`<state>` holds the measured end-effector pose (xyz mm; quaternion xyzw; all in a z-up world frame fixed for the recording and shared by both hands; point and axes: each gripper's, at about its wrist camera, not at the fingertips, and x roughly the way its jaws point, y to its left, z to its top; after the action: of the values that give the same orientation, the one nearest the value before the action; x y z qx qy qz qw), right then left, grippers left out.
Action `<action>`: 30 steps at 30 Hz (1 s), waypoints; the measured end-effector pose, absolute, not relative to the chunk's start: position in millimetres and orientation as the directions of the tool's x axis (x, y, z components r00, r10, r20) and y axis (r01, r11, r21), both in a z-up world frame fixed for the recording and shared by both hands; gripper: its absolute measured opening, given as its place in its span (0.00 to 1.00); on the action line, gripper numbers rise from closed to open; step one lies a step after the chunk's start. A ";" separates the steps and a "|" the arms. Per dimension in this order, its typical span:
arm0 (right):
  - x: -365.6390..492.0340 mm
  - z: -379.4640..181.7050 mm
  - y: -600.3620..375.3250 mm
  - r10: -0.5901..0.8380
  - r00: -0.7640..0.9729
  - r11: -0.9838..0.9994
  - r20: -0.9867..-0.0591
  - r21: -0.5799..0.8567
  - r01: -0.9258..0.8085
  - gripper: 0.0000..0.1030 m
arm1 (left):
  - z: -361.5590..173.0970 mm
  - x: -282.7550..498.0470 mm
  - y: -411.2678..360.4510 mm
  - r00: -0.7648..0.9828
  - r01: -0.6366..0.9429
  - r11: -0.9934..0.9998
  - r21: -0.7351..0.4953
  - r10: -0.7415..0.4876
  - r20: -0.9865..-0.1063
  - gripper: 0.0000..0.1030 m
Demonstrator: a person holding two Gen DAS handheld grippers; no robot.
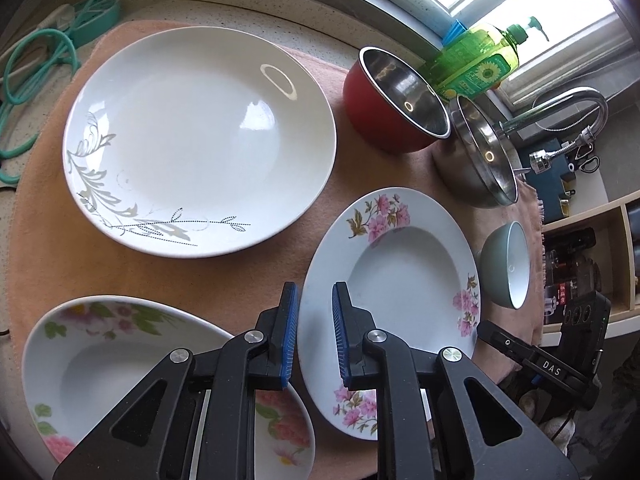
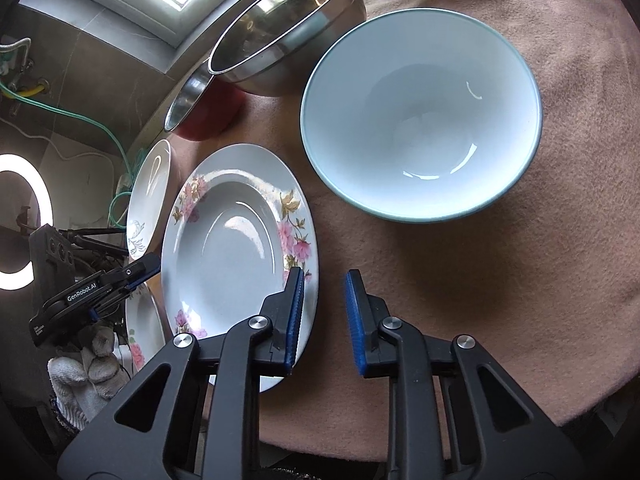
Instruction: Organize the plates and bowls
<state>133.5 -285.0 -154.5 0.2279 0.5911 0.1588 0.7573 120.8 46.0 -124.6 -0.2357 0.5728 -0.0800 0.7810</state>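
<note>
Left wrist view, left gripper [image 1: 314, 312] parted over floral plate [image 1: 404, 256] rim, apparently not touching, right gripper [image 2: 325, 304] parted beside it

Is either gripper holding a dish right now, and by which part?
Nothing is held. The left gripper and right gripper are both open, each straddling one edge of the pink-flowered white plate's rim without closing on it.

Home kitchen, I'm at the counter by the window [image 1: 536, 4]. Speckled stone countertop [image 1: 248, 16] with a pink cloth [image 1: 256, 272] spread over it. Chrome faucet [image 1: 576, 108] at right means a sink there. Green dish soap bottle [image 1: 480, 60] on the sill. Plates and bowls laid out in front of me. Wooden shelf [image 1: 592, 216] with jars, tiled wall [image 2: 100, 60].
</note>
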 end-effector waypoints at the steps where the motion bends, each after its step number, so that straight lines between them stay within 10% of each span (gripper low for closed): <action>1: 133.5 -155.4 -285.9 0.519 0.246 0.840 -0.819 0.542 0.033 0.21 | -125.0 122.1 45.8 0.328 -0.144 0.877 -0.458 -0.394 -0.859 0.15; 30: 140.9 -158.2 -277.2 0.534 0.198 0.839 -0.822 0.545 -0.001 0.14 | -133.2 130.9 40.8 0.290 -0.128 0.881 -0.456 -0.406 -0.867 0.15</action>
<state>140.9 -277.2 -158.2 0.2196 0.6071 0.1800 0.7422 130.9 40.8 -133.2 -0.2269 0.5889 -0.0902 0.7704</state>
